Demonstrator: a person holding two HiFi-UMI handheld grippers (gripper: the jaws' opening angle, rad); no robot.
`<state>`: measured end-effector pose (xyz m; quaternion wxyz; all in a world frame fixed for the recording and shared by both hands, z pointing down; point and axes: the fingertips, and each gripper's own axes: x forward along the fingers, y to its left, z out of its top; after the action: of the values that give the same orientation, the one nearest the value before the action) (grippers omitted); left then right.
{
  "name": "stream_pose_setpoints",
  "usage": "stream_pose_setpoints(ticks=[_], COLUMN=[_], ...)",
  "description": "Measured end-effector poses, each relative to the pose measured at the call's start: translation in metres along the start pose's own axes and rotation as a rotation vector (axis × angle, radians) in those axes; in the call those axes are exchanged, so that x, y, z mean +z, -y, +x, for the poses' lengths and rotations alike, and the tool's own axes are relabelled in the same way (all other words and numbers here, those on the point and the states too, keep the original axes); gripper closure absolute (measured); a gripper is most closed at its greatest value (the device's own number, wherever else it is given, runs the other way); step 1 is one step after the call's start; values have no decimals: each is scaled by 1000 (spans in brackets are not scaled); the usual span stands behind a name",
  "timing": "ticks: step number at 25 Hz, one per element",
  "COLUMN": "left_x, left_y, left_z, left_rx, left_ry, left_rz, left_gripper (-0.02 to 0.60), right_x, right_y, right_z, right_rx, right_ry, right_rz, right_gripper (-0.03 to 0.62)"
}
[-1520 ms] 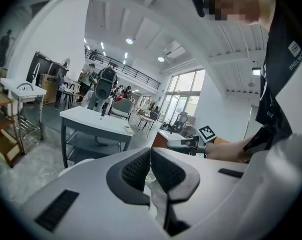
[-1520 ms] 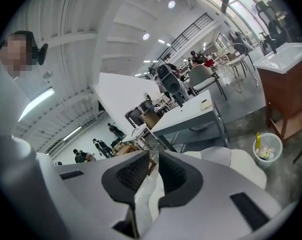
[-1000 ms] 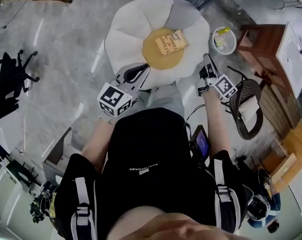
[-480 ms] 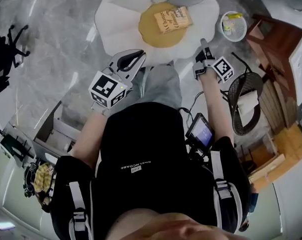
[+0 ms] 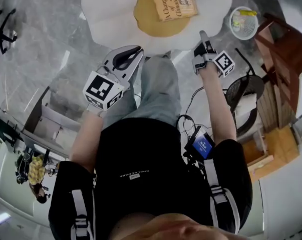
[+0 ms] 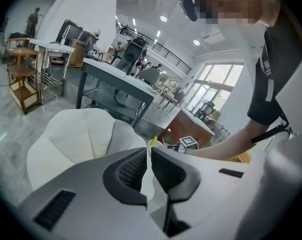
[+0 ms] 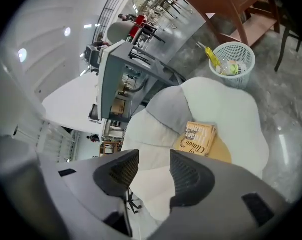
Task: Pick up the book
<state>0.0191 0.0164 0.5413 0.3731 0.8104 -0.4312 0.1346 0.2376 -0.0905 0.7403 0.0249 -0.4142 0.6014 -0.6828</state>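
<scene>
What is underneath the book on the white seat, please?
The book lies flat on a round yellow pad at the centre of the white petal-shaped seat; one corner overhangs the pad's rim. Whatever sits directly beneath the book is covered.

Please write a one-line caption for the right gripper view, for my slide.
Right gripper, jaws opening and empty, facing the book on a white chair.

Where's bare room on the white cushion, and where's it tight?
Bare: the white cushion petals left of the yellow disc and on the person's side of it, plus the disc's left half; the book covers its upper right. Tight: the floor to the right, between wastebasket, wooden furniture and dark wire chair.
</scene>
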Motion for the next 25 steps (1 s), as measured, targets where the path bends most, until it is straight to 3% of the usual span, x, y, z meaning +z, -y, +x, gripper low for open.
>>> stream_pose_setpoints(ticks=[7, 14, 25], left_x=[-44, -96, -148], left_y=[-21, -41, -65], left_z=[37, 70, 135], left_rx=[11, -13, -5], left_ry=[-10, -19, -26], left_rz=[-40, -121, -155], left_gripper=[565, 565, 565], right_x=[-6, 1, 11], right_y=[66, 132, 228], right_z=[41, 76, 144], right_rx=[7, -16, -6], right_ry=[-29, 9, 21], right_rz=[24, 48, 99], right_gripper=[364, 348, 344])
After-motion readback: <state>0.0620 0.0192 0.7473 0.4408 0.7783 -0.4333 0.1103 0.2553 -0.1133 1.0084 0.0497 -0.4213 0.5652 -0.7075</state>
